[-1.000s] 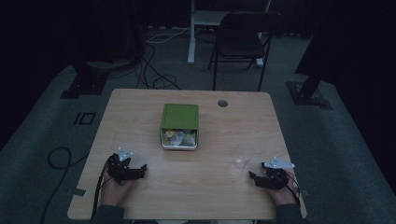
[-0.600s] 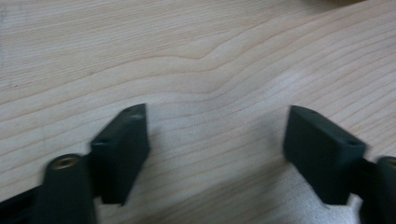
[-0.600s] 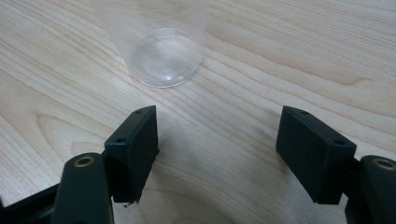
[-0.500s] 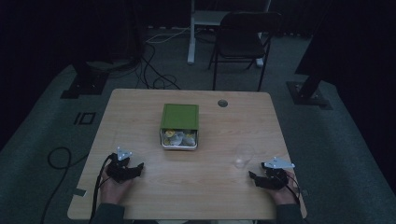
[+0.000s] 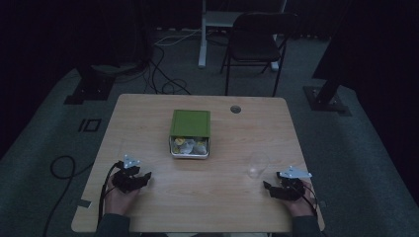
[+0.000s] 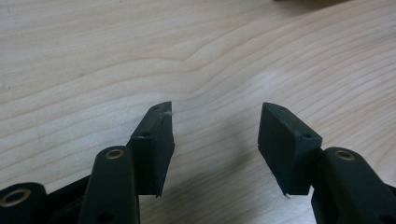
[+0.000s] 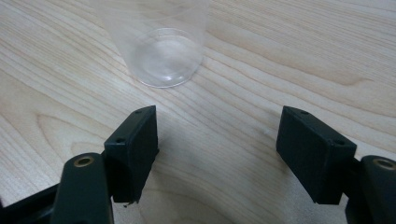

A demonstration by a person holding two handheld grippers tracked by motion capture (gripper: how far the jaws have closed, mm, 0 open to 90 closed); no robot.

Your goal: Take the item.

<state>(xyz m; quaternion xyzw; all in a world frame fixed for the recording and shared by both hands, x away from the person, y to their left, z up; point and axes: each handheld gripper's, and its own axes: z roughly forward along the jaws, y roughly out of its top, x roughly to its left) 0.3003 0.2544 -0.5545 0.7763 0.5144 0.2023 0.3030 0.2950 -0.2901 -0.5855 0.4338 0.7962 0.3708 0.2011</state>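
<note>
A clear plastic cup (image 5: 258, 164) stands upright on the wooden table (image 5: 212, 202), at the front right. In the right gripper view the cup (image 7: 161, 46) is just beyond my right gripper (image 7: 219, 114), whose jaws stand wide apart with bare wood between them. That right gripper (image 5: 268, 186) rests on the table and points left. My left gripper (image 5: 146, 176) lies at the front left and points right. Its jaws have just been closing. They stand partly apart, and my left gripper (image 6: 215, 109) has only tabletop between its pads.
A green box (image 5: 190, 123) sits mid-table, with a metal tray (image 5: 189, 154) of small yellowish and pale items drawn out at its near side. A round cable hole (image 5: 235, 109) is at the back. A black chair (image 5: 257, 44) and floor cables lie beyond the table.
The left gripper's jaws have drawn closer together, with nothing taken between them. The right gripper, the cup and the box have stayed where they were.
</note>
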